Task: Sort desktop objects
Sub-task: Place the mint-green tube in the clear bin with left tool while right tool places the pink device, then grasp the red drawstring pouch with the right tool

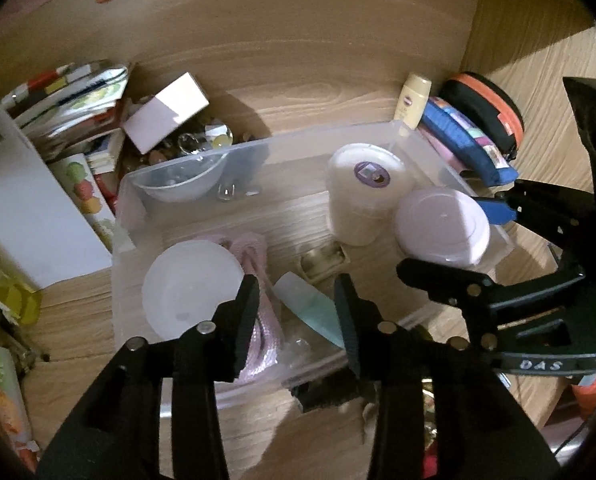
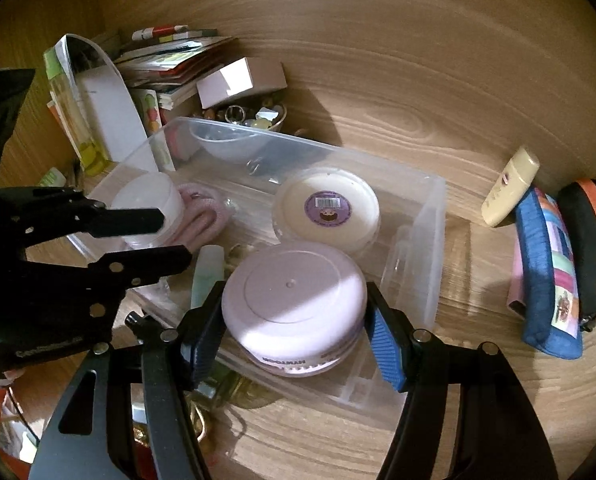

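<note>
Bin: a clear plastic bin (image 2: pixel 426 216) on the wooden desk (image 2: pixel 418 92) takes the sorted toiletries — jars, a pink coiled cord (image 1: pixel 257 276) and a pale green tube (image 1: pixel 314 308) already lie inside.
Right gripper (image 2: pixel 293 320): its blue pads pinch the lilac-lidded jar (image 2: pixel 293 284) by the sides, holding it upright at the bin's near right corner, beside the cream jar with a purple sticker (image 2: pixel 326 204) — likely to set it down level.
Left gripper (image 1: pixel 295 312): jaws parted with nothing between them, over the cord and tube near the frosted white lid (image 1: pixel 191 280).
Still outside: a yellow lotion bottle (image 2: pixel 510 188) and a blue pencil case (image 2: pixel 546 280), right of the bin.
</note>
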A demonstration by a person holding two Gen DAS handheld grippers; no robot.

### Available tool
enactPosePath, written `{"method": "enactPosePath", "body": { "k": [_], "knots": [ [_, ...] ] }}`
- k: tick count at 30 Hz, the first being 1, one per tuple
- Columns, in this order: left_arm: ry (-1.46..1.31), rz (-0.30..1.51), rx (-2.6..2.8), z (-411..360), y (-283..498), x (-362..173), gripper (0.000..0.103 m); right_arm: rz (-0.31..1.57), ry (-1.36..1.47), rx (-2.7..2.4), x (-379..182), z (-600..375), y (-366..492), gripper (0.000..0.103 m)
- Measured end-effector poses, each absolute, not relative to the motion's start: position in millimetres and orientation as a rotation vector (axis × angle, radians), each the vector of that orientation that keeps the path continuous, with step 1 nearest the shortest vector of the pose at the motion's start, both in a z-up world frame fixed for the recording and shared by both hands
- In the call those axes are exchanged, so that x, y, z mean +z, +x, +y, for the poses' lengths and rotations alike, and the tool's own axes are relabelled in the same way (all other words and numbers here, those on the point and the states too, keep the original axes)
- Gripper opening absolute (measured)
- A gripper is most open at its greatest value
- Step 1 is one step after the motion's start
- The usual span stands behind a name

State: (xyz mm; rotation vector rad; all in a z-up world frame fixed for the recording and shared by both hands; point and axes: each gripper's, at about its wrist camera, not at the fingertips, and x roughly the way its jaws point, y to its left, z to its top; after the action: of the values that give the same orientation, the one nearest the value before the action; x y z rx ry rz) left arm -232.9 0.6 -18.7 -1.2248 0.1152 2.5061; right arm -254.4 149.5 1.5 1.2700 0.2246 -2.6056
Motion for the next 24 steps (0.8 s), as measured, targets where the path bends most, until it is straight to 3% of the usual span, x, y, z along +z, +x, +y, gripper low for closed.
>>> {"method": "enactPosePath", "body": {
  "k": [5,10,24],
  "knots": [
    [-1.163,0.115,2.555,-6.3,-216.5,-4.6,0.057,0.217,1.232,-2.649,15.0,152.5,-241.4,0.064],
    [-1.118,0.102,2.583,-13.7,-198.6,9.3,0.062,0.227,1.157,-2.707,34.9,152.2,-218.7,0.076],
    [-1.108,0.092,2.655,-41.3,-131.5,11.4,0.067,0.122,1.112,-2.632,41.9,142.8,-143.7,0.080]
  ]
}}
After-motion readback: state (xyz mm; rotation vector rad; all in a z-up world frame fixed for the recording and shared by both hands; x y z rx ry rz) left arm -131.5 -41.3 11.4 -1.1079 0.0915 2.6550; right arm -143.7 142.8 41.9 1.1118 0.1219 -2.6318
